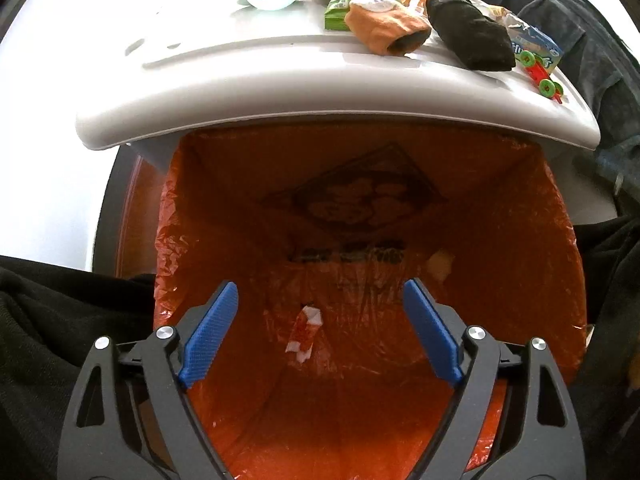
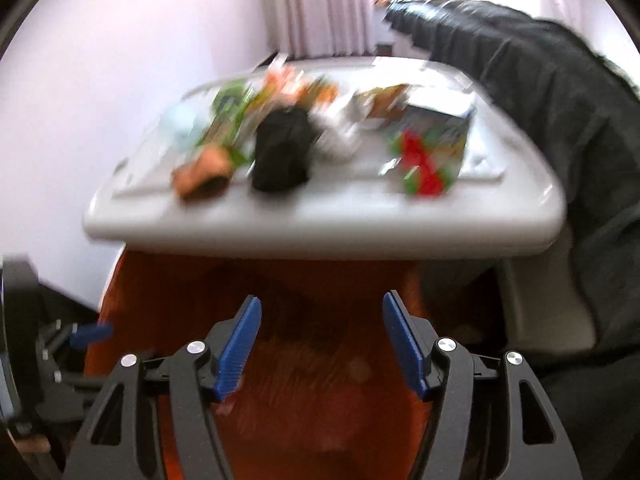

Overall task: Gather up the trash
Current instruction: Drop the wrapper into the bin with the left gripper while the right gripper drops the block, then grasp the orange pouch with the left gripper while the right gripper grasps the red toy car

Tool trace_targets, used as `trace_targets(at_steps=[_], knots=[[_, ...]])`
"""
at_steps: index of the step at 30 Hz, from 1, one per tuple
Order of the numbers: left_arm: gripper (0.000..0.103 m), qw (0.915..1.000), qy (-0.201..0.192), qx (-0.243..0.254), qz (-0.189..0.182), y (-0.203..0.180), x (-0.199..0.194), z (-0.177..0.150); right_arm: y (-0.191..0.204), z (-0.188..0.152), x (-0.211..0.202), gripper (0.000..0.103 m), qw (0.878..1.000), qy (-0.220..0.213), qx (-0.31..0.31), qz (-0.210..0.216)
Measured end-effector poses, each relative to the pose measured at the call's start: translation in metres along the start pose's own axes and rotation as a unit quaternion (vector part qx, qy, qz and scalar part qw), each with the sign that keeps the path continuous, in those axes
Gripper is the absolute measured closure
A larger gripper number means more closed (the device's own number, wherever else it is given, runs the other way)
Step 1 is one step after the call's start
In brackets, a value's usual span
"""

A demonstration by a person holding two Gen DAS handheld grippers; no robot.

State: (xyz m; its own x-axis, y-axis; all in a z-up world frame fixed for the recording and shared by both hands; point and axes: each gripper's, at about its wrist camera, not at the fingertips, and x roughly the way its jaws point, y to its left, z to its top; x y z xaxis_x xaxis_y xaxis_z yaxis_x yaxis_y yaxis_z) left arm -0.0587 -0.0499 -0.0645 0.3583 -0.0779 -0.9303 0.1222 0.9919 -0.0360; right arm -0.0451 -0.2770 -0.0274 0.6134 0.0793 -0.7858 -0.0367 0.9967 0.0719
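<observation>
Both grippers are hanging over an orange-lined trash bin [image 1: 360, 208] tucked under the near edge of a white folding table [image 1: 280, 80]. The left gripper [image 1: 320, 328] is spreading its blue fingers [image 1: 210, 332] wide with nothing between them, framing a red-and-white wrapper [image 1: 305, 332] that is lying on the liner at the bottom of the bin. A pale yellowish scrap [image 1: 440, 264] is sitting against the liner's right wall. The bin mouth is gaping open below the gripper, its crinkled plastic rim [image 1: 168, 240] folding outward on the left.

On the tabletop, an orange sock [image 1: 384, 28] and a black sock [image 1: 470, 36] are lying close to the near edge, just beside each other. A green snack packet [image 1: 338, 12] is sitting behind them, and a red toy with green wheels [image 1: 542, 76] is resting at the right edge.

The right wrist view is blurring heavily. The right gripper [image 2: 322, 340] is also holding its fingers wide apart and empty above the orange liner [image 2: 320, 380], facing the table's rounded front edge [image 2: 320, 236]. Dark fabric [image 2: 560, 120] is crowding the right side.
</observation>
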Motion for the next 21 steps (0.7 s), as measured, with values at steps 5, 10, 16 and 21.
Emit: trace_targets(at_steps=[5,10,16,21], knots=[[0.02,1.0,-0.001,-0.004,-0.009,0.003,0.001,0.002,-0.04,0.05,0.003,0.036,0.998,-0.026,-0.006,-0.051],[0.02,0.9999,-0.003,-0.003,-0.012,0.003,0.004,0.003,-0.054,0.089,0.036,0.036,0.998,-0.006,-0.025,-0.06],[0.02,0.9998,-0.011,0.002,-0.016,-0.001,0.002,0.003,-0.044,0.104,0.084,0.039,0.996,0.017,-0.062,-0.061],[0.02,0.9998,-0.014,-0.001,-0.015,0.0,0.0,0.003,-0.06,0.104,0.094,0.063,0.999,0.018,-0.014,-0.031]])
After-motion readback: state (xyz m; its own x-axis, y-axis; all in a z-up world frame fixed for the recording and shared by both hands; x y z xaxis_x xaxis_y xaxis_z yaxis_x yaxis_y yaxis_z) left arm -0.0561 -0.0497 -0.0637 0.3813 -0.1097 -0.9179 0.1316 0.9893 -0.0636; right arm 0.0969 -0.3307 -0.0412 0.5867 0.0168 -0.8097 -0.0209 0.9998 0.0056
